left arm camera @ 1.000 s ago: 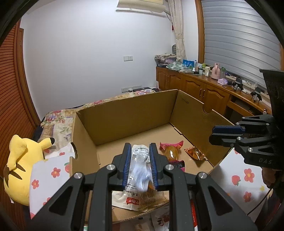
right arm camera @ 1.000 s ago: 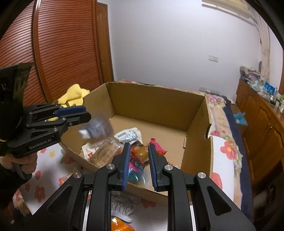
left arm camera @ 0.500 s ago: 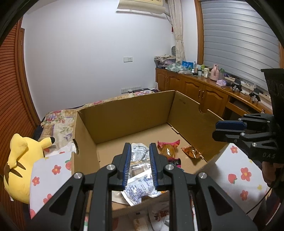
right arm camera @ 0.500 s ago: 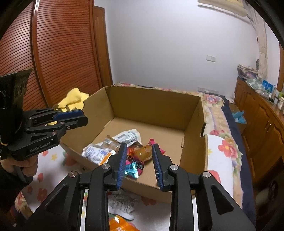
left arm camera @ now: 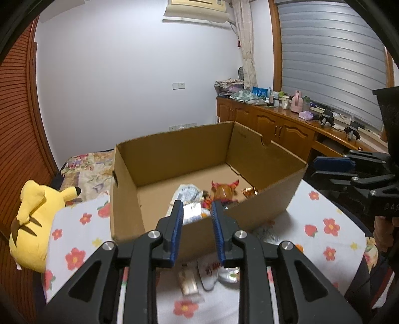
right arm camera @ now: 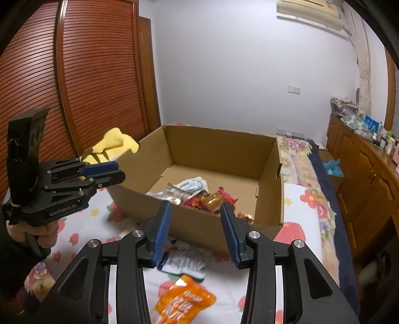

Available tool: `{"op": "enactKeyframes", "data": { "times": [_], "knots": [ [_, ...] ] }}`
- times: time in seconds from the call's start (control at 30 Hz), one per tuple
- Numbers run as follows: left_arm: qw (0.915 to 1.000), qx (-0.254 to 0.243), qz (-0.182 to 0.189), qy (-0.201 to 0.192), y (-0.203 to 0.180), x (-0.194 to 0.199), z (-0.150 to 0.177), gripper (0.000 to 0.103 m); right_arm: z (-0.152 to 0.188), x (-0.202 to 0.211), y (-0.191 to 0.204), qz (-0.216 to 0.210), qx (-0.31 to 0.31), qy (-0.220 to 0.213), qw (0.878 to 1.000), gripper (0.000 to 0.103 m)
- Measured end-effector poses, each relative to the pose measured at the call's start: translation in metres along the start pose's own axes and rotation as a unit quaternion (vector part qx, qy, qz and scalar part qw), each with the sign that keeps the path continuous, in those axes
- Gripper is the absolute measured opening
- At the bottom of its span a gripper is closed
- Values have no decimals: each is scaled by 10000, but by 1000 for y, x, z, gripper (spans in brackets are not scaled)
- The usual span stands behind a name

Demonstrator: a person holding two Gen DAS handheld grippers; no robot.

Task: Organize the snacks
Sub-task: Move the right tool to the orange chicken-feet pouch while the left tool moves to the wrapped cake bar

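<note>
Cardboard box (left arm camera: 261,209) holds snacks (right arm camera: 199,197); both grippers empty.

A yellow plush toy (left arm camera: 35,219) lies at the left edge of the flowered cloth (left arm camera: 329,231). Behind it stands a slatted wooden door (right arm camera: 82,79). A wooden cabinet (left arm camera: 274,129) runs along the wall under grey blinds (left arm camera: 329,57), its top crowded with small bottles and a pink jug (left arm camera: 297,101). An air conditioner (left arm camera: 197,11) hangs high on the white wall, above a light switch (left arm camera: 178,85).
</note>
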State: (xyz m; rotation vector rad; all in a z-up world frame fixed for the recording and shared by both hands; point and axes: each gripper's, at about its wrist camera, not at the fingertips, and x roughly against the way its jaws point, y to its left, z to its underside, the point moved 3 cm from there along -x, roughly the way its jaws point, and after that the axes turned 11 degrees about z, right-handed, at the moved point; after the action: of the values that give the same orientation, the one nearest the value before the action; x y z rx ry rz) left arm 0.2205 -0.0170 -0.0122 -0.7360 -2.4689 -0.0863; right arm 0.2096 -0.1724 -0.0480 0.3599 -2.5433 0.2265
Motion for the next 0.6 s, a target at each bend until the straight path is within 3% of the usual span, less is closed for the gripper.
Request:
{"op": "enactKeyframes", "data": {
  "times": [0.43, 0.6],
  "knots": [
    [9979, 362, -133, 520, 6, -13, 68, 27, 57, 12, 14, -41, -335, 286, 9990, 53],
    [9965, 440, -146, 693, 12, -24, 81, 38, 72, 7, 12, -67, -467, 434, 9979, 56]
  ]
}}
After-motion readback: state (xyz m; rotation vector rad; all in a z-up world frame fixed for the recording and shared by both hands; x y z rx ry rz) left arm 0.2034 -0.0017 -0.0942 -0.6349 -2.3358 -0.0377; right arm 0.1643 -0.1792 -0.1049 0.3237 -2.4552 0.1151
